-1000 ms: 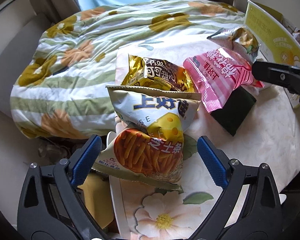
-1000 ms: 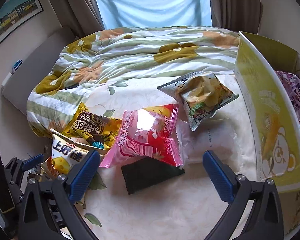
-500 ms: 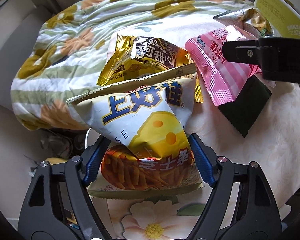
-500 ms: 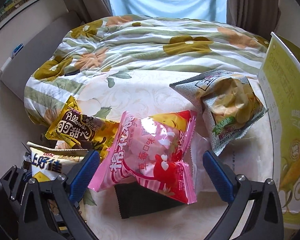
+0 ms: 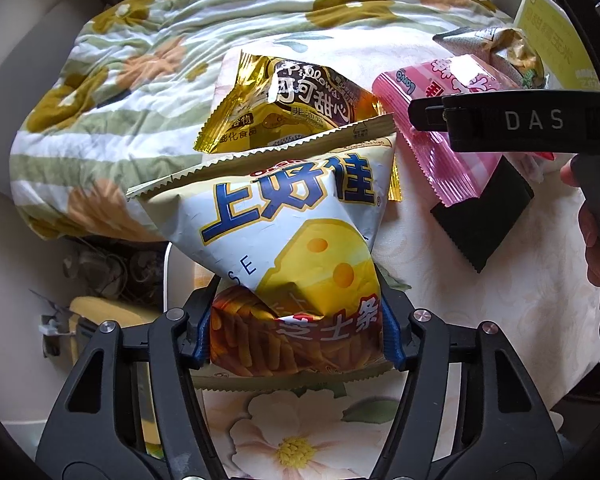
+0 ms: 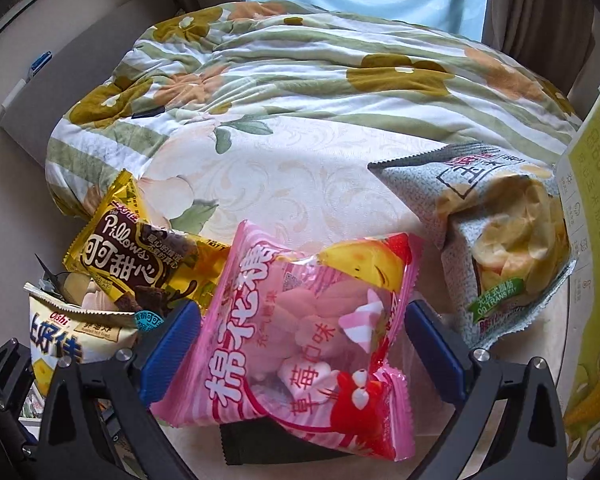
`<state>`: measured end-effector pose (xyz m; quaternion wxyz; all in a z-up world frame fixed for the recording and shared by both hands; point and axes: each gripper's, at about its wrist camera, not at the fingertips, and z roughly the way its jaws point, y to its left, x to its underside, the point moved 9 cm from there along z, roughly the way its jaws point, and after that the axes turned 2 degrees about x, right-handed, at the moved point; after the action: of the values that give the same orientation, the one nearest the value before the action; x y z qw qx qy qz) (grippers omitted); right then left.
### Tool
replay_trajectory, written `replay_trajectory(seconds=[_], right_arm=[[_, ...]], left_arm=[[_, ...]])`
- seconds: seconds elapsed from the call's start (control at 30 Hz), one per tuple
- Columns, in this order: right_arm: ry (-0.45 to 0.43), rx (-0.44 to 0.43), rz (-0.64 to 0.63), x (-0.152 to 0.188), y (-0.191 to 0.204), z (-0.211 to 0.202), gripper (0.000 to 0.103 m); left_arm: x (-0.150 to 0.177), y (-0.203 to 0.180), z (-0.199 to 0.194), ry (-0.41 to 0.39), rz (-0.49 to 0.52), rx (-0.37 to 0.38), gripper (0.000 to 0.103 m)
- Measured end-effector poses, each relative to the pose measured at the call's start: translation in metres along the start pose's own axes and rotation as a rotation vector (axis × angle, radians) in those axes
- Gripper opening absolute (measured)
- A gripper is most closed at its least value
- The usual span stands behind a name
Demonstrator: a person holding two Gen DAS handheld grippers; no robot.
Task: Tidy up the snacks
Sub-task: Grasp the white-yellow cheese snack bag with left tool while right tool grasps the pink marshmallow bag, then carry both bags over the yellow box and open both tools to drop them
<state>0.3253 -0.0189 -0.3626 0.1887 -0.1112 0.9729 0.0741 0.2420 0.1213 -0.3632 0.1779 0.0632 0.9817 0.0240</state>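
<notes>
My left gripper [image 5: 294, 336] is shut on the lower end of a white and yellow cheese-stick bag [image 5: 288, 232], squeezing it at the table's near edge; the bag also shows in the right wrist view [image 6: 66, 340]. My right gripper [image 6: 300, 356] is open, its blue pads on either side of a pink marshmallow bag [image 6: 300, 340] without pressing it. That bag [image 5: 432, 140] lies on a black packet [image 5: 484, 216]. A gold Pillows bag [image 5: 288, 104] lies behind the cheese-stick bag.
A grey chip bag [image 6: 496, 240] lies at the right, beside a yellow-green cardboard box [image 6: 592, 240]. The round table [image 6: 284, 172] has a floral cloth. A flowered quilt [image 6: 300, 68] lies on the bed behind the table.
My left gripper moved forward and closed on the cheese-stick bag. My right gripper moved forward until the pink marshmallow bag sits between its open fingers.
</notes>
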Motion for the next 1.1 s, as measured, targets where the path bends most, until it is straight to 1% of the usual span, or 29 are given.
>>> replay_trajectory(seconds=[0.03,0.13,0.27,0.33,0.47,0.7,0.8,0.87,1.0,1.1], right_arm=[[0.004,-0.002,-0.005,0.000,0.001,0.002,0.098],[0.009,-0.004,-0.027,0.001,0.003,0.002,0.094],[0.044,-0.026,-0.050,0.011,0.010,0.006,0.079],[0.043,-0.036,-0.052,0.016,0.013,0.005,0.073],[0.020,-0.036,-0.054,0.018,0.014,-0.005,0.067],[-0.036,-0.033,-0.042,0.018,0.016,-0.031,0.066],[-0.057,-0.028,-0.026,0.021,0.016,-0.047,0.066],[-0.077,-0.022,-0.017,0.023,0.015,-0.062,0.066],[-0.125,-0.010,0.014,0.024,0.012,-0.100,0.066],[-0.160,-0.011,0.060,0.025,0.005,-0.131,0.066]], left_arm=[[0.001,0.000,0.000,0.002,-0.005,0.001,0.060],[0.004,0.000,-0.001,0.010,-0.029,0.013,0.060],[0.010,-0.002,-0.004,0.016,-0.047,0.021,0.059],[0.013,-0.005,-0.006,0.015,-0.046,0.024,0.059],[0.015,-0.007,-0.011,0.004,-0.044,0.024,0.058],[0.012,-0.004,-0.029,-0.034,-0.043,0.038,0.057],[0.011,-0.003,-0.040,-0.049,-0.050,0.059,0.057],[0.011,-0.002,-0.050,-0.064,-0.050,0.073,0.057],[0.003,-0.008,-0.079,-0.113,-0.015,0.106,0.057],[-0.009,-0.019,-0.104,-0.155,0.018,0.153,0.057]])
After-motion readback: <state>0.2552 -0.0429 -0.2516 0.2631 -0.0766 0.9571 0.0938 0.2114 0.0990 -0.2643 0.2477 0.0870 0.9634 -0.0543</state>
